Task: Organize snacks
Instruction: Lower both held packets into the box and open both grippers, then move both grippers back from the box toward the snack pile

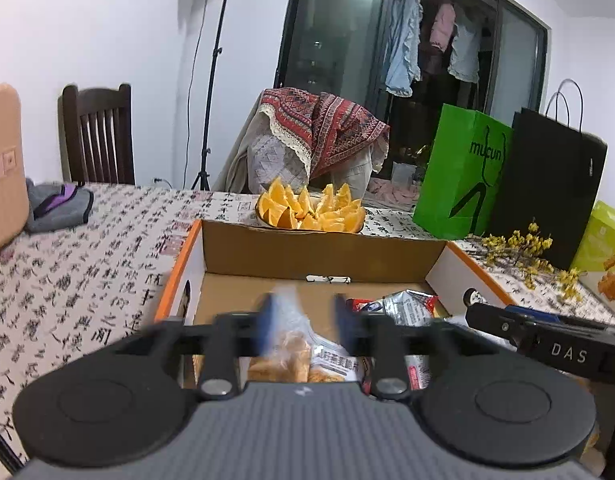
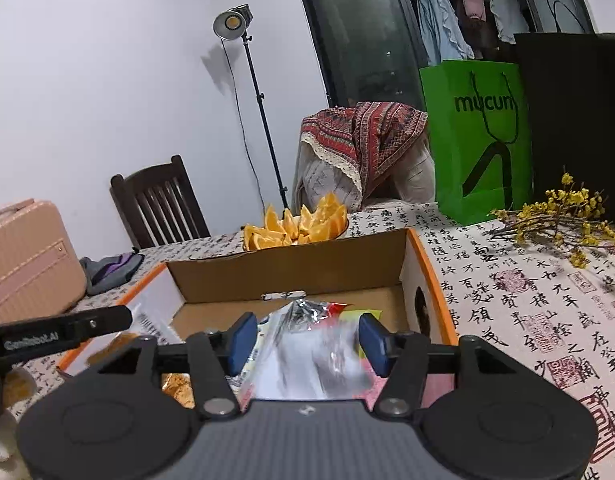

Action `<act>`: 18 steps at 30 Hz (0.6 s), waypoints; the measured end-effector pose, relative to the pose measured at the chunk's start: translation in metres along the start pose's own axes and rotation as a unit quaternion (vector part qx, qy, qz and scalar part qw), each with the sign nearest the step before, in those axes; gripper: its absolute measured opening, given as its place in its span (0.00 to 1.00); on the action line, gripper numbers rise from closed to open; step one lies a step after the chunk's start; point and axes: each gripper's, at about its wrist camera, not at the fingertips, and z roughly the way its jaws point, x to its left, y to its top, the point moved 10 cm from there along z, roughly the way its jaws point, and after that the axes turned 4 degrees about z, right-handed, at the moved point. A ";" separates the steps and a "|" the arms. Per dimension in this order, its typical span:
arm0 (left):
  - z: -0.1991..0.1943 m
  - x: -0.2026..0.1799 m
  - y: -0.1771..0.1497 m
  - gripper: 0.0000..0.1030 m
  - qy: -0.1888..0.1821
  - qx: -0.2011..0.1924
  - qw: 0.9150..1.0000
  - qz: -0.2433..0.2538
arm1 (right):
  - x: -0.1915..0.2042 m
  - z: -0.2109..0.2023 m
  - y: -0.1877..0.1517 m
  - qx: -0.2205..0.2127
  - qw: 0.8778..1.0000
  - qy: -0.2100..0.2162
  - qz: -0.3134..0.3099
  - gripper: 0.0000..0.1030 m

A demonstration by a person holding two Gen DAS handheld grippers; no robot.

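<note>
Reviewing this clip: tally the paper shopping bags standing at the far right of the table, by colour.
Green shopping bag: 1
Black shopping bag: 1
Total: 2
A yellow-green package at the frame edge is not counted; it cannot be told whether it is a bag.

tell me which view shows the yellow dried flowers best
The right wrist view: the yellow dried flowers lie in the open on the tablecloth by the green bag, with stems and blossoms sharp. The left wrist view has them smaller, near the right edge, in front of the black bag.
</note>
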 end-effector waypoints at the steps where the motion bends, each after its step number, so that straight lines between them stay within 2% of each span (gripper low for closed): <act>1: -0.002 0.003 0.000 0.62 0.002 -0.001 1.000 -0.008 | 0.000 -0.001 0.000 -0.002 1.000 0.002 0.003 0.64; 2: -0.005 0.004 0.002 0.68 0.006 -0.006 1.000 -0.010 | -0.001 -0.003 0.002 -0.005 1.000 0.003 0.005 0.71; 3: -0.009 0.005 0.004 0.71 0.010 -0.012 1.000 -0.010 | -0.002 -0.006 0.003 -0.009 1.000 0.004 0.006 0.74; 5: -0.015 0.005 0.008 0.86 0.018 -0.022 1.000 -0.011 | -0.001 -0.008 0.005 -0.014 1.000 0.003 0.005 0.85; 6: -0.018 0.005 0.010 0.89 0.022 -0.027 0.999 -0.009 | -0.001 -0.010 0.006 -0.015 1.000 0.003 0.004 0.87; 8: -0.024 0.005 0.012 1.00 0.031 -0.030 0.999 -0.010 | 0.000 -0.014 0.008 -0.019 1.000 0.003 0.003 1.00; 14: -0.048 0.008 0.021 1.00 0.037 -0.039 0.998 -0.017 | 0.004 -0.036 0.017 -0.031 0.999 -0.010 -0.004 1.00; 18: -0.063 0.008 0.017 1.00 0.041 -0.038 0.998 -0.014 | 0.006 -0.050 0.013 -0.025 1.000 -0.014 -0.010 1.00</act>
